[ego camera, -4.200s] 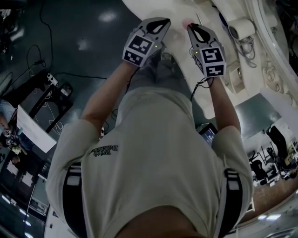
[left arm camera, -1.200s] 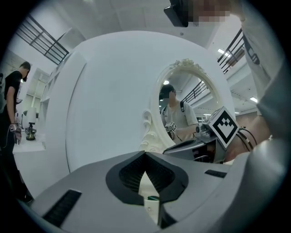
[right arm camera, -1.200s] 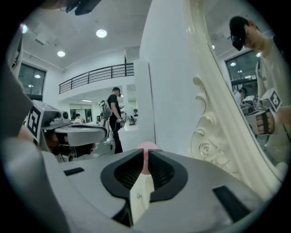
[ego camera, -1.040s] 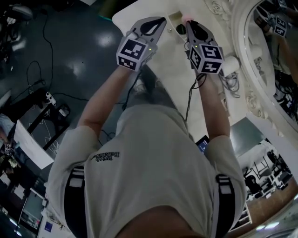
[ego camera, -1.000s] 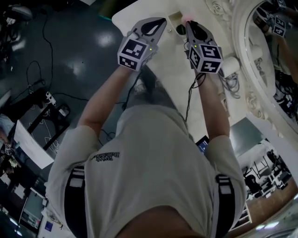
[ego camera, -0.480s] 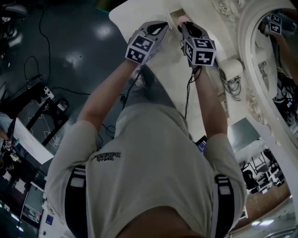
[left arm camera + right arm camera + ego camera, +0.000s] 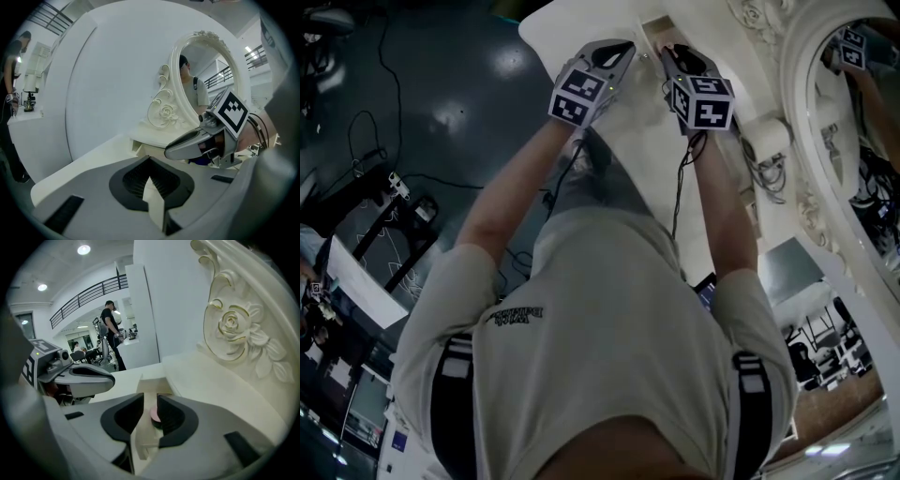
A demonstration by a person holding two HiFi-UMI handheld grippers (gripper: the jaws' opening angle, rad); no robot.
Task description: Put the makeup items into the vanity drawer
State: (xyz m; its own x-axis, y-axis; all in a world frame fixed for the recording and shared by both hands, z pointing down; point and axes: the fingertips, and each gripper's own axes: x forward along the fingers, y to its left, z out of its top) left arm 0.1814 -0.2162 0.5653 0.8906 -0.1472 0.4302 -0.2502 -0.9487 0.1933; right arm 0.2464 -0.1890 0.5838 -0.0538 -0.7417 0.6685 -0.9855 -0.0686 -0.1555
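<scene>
Your right tool (image 7: 150,399) has just opened its jaws wide. A pink-topped makeup item (image 7: 154,414) sits loose between them, in the open vanity drawer (image 7: 151,379). Your left tool (image 7: 150,160), jaws together and empty, hovers beside it over the white worktop (image 7: 581,23).

Your left gripper (image 7: 615,52) and right gripper (image 7: 675,54) have smooth, matt grey plastic shells. The black pads (image 7: 176,418) on the inner faces of the jaws are ribbed and look rubbery. The marker cubes (image 7: 701,101) are flat black and white, with no shine.

The vanity top (image 7: 577,23) is smooth cream with a soft satin sheen and looks painted; the drawer (image 7: 151,379) has the same finish. The carved rose (image 7: 232,326) on the mirror frame is glossier, with gilt-touched edges. The mirror glass (image 7: 862,141) reflects cleanly. The pink item (image 7: 154,414) looks smooth, but its material is unclear.

Your shirt (image 7: 609,337) is plain matt cloth. The dark floor (image 7: 441,94) is polished and reflects the lamps.
</scene>
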